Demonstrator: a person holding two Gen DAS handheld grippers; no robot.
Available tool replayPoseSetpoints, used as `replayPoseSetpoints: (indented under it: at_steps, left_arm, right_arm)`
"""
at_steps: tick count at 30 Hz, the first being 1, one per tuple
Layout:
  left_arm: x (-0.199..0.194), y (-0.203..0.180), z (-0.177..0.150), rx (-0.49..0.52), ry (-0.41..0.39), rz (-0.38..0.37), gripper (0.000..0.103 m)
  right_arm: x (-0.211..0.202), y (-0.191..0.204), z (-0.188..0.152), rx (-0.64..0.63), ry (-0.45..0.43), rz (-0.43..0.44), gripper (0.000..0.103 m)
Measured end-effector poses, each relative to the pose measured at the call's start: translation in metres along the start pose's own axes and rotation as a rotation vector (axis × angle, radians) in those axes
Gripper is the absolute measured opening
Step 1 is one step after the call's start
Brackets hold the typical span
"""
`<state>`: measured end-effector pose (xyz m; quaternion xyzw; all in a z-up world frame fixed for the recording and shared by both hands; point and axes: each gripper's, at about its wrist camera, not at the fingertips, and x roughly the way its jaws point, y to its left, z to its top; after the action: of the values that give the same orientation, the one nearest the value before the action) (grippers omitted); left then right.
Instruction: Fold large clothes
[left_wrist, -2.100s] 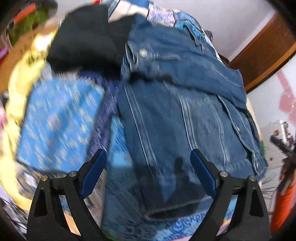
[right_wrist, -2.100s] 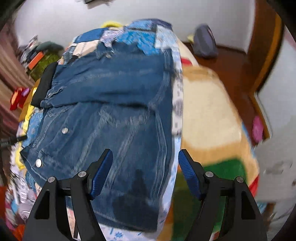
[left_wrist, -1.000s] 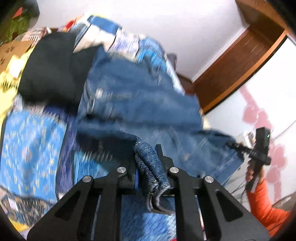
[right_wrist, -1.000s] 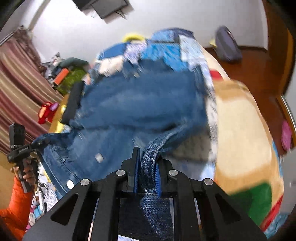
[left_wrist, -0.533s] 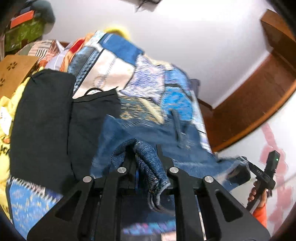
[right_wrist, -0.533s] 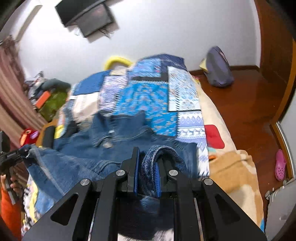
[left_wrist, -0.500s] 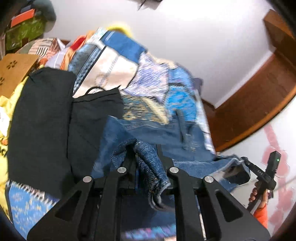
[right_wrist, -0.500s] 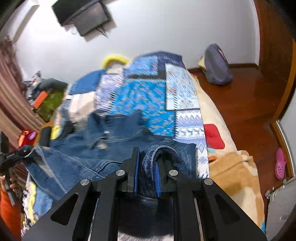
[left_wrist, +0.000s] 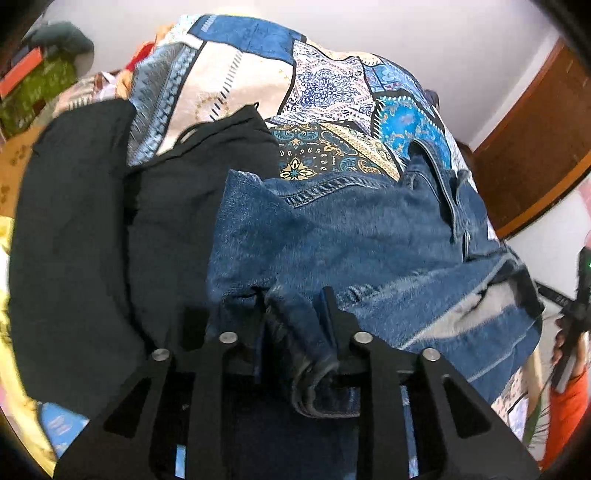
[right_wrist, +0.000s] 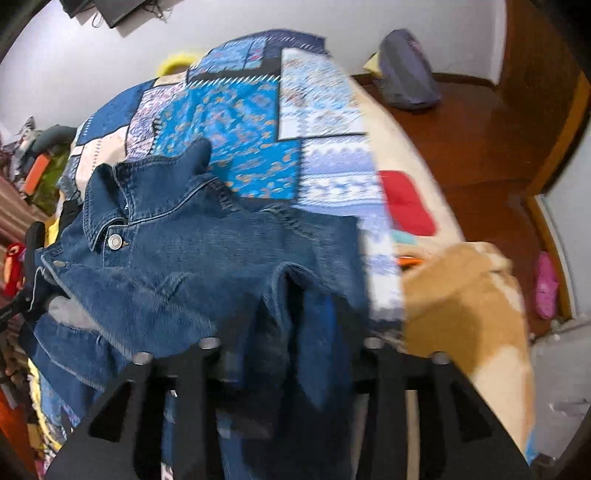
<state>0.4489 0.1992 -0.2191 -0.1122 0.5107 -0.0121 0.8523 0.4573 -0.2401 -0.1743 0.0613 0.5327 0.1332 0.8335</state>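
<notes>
A blue denim jacket (left_wrist: 343, 236) lies on the patchwork bedspread (left_wrist: 332, 81), its lower part doubled up over its upper part. My left gripper (left_wrist: 295, 325) is shut on a bunched hem of the jacket. In the right wrist view the jacket (right_wrist: 192, 258) shows its collar and a metal button (right_wrist: 114, 242). My right gripper (right_wrist: 291, 332) holds a fold of denim between its fingers, though motion blur hides the tips. The right gripper also shows at the left wrist view's right edge (left_wrist: 576, 295).
Black clothes (left_wrist: 110, 229) lie to the left of the jacket. A tan and cream blanket (right_wrist: 465, 295) covers the bed's right side. A grey bag (right_wrist: 406, 77) sits on the wooden floor (right_wrist: 480, 140). Clutter lies past the bed's left edge.
Both grippers closed on the jacket's hem, lifted it and carried it up toward the collar. Now they have dropped lower over the jacket's upper part.
</notes>
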Motion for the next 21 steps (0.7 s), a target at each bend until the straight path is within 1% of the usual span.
replayPoseSetpoints:
  at_steps: [2,3,4,6,8,11,13,16,17,19,21]
  left_arm:
    - [-0.016,-0.007,-0.004,0.056,-0.024,0.043,0.041]
    - [-0.026,-0.011,-0.007,0.086,-0.051,0.08,0.052]
    - [-0.038,-0.014,-0.01,0.107,-0.084,0.106,0.057]
    - [-0.056,-0.017,-0.017,0.126,-0.118,0.116,0.057]
    - [-0.071,-0.02,-0.023,0.124,-0.122,0.093,0.057]
    - [-0.083,-0.031,-0.035,0.149,-0.133,0.065,0.057]
    - [-0.087,-0.045,-0.049,0.189,-0.135,0.059,0.057]
    - [-0.08,-0.064,-0.068,0.248,-0.114,0.048,0.057]
    - [-0.075,-0.069,-0.073,0.263,-0.113,0.06,0.057]
    - [-0.063,-0.078,-0.082,0.293,-0.118,0.117,0.057]
    - [-0.048,-0.082,-0.087,0.309,-0.099,0.141,0.057]
  right_arm:
    - [-0.017,-0.003,-0.005,0.0,-0.021,-0.004,0.04]
    - [-0.027,-0.003,-0.009,-0.002,-0.025,-0.006,0.04]
    - [-0.037,-0.001,-0.013,-0.015,-0.032,-0.005,0.04]
    - [-0.051,0.006,-0.023,-0.054,-0.05,0.001,0.04]
    - [-0.065,0.019,-0.035,-0.104,-0.06,0.017,0.04]
    - [-0.07,0.041,-0.048,-0.162,-0.062,0.045,0.04]
    - [-0.068,0.056,-0.059,-0.2,-0.06,0.068,0.04]
    - [-0.059,0.079,-0.071,-0.246,-0.036,0.106,0.04]
    - [-0.053,0.086,-0.073,-0.258,-0.026,0.117,0.04]
    - [-0.04,0.098,-0.079,-0.272,-0.002,0.129,0.04]
    - [-0.027,0.106,-0.08,-0.281,0.019,0.134,0.04]
